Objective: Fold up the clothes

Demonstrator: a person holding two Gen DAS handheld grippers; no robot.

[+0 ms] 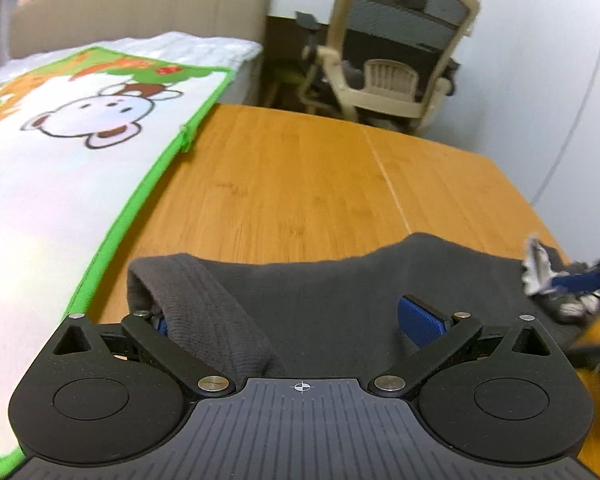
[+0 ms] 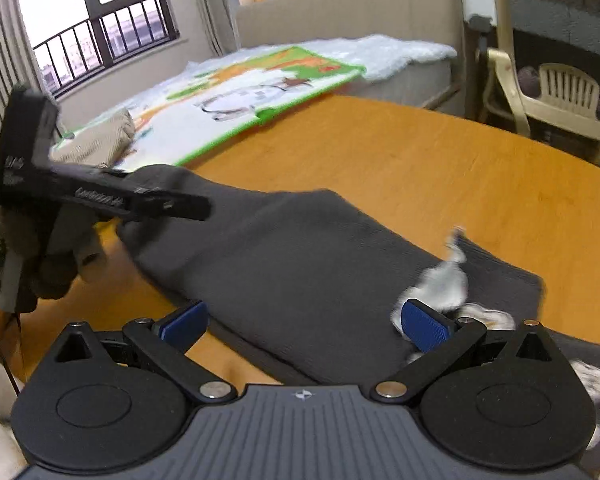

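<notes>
garment: dark grey knit garment (image 2: 300, 264) lies spread across the wooden table (image 2: 440, 176), a white-patterned part (image 2: 444, 280) bunched near its right end
left gripper (image 1: 296, 320): jaws spread wide, straddling the ribbed hem (image 1: 204, 304); nothing pinched, though the left pad is hidden behind the cloth
right gripper (image 2: 304, 324): jaws wide apart, empty, low over the near edge beside the patterned part
why so: judged, both sit at one long edge, well apart, so the cloth can be taken at two points and folded evenly (frames blurred)
surroundings: cartoon play mat (image 1: 60, 152) at the table's left, a chair (image 1: 396, 52) beyond
</notes>
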